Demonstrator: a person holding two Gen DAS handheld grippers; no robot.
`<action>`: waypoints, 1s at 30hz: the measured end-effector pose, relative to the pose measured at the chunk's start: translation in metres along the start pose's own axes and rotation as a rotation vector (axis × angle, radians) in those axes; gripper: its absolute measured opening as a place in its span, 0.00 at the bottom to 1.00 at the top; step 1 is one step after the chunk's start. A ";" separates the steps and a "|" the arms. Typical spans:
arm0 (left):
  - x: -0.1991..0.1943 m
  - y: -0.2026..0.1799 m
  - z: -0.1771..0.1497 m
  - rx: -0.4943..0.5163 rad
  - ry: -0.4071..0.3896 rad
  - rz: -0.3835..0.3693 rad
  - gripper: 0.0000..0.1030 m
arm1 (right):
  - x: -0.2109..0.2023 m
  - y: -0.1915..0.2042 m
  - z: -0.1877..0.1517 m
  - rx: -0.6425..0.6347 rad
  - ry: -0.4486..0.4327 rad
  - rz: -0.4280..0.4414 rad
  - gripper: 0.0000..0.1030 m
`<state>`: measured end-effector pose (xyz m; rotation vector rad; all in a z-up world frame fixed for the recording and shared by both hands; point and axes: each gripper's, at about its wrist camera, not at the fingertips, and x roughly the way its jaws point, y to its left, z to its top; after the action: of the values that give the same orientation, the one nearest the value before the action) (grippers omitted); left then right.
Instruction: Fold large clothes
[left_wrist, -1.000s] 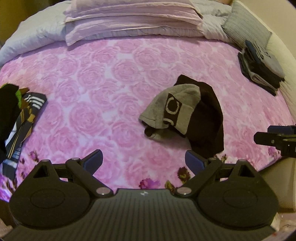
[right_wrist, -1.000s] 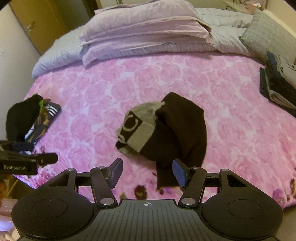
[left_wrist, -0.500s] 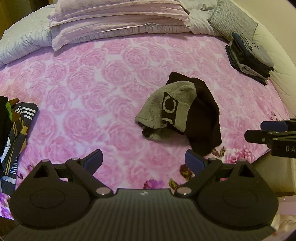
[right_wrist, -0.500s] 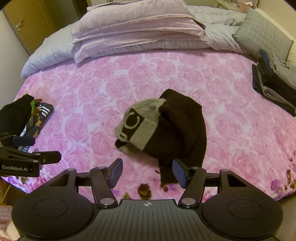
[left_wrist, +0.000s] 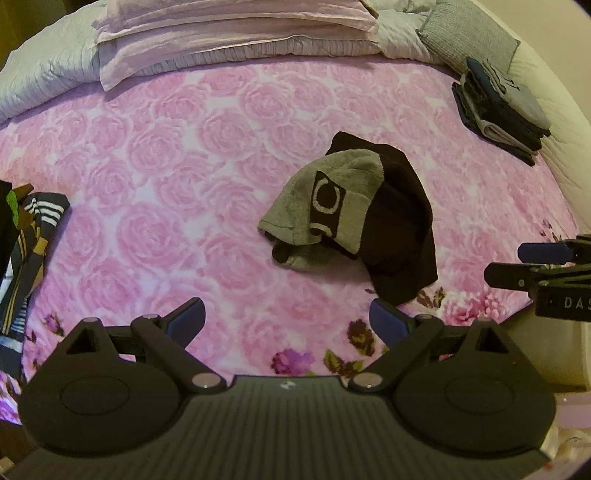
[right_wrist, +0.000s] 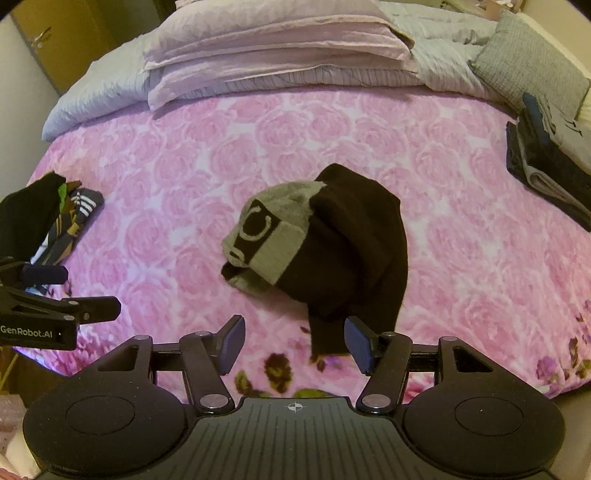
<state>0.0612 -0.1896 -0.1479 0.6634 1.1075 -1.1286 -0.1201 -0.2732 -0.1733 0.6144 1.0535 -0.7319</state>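
Note:
A crumpled grey and dark brown garment (left_wrist: 354, 218) (right_wrist: 325, 243) lies in a heap near the middle of the pink rose-patterned bed (left_wrist: 166, 192) (right_wrist: 480, 258). My left gripper (left_wrist: 286, 319) hovers open over the bed's near edge, short of the garment and slightly to its left. Open too, my right gripper (right_wrist: 293, 341) hangs just in front of the garment's dark lower tail, not touching it. Each gripper shows at the side of the other's view: the right gripper (left_wrist: 543, 266) and the left gripper (right_wrist: 55, 306).
A pile of unfolded dark and striped clothes (left_wrist: 22, 243) (right_wrist: 40, 225) lies at the bed's left edge. A stack of folded clothes (left_wrist: 502, 107) (right_wrist: 550, 158) sits at the right. Pillows and folded quilts (left_wrist: 236, 40) (right_wrist: 280, 55) fill the far end.
Both grippers have drawn back and up a little, so the garment sits slightly farther off and more of the bed's head end shows. The jaws have not changed.

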 end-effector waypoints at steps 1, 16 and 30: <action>0.001 -0.004 0.000 -0.010 0.003 0.005 0.91 | 0.001 -0.004 0.000 -0.009 0.004 0.005 0.55; 0.037 -0.016 -0.027 -0.216 0.048 0.087 0.91 | 0.030 -0.039 0.008 -0.210 0.015 0.036 0.55; 0.107 0.083 -0.070 -0.469 0.058 0.249 0.91 | 0.146 0.028 -0.022 -0.778 -0.114 -0.028 0.59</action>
<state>0.1180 -0.1404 -0.2809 0.4477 1.2457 -0.6085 -0.0653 -0.2739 -0.3134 -0.1100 1.1371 -0.3249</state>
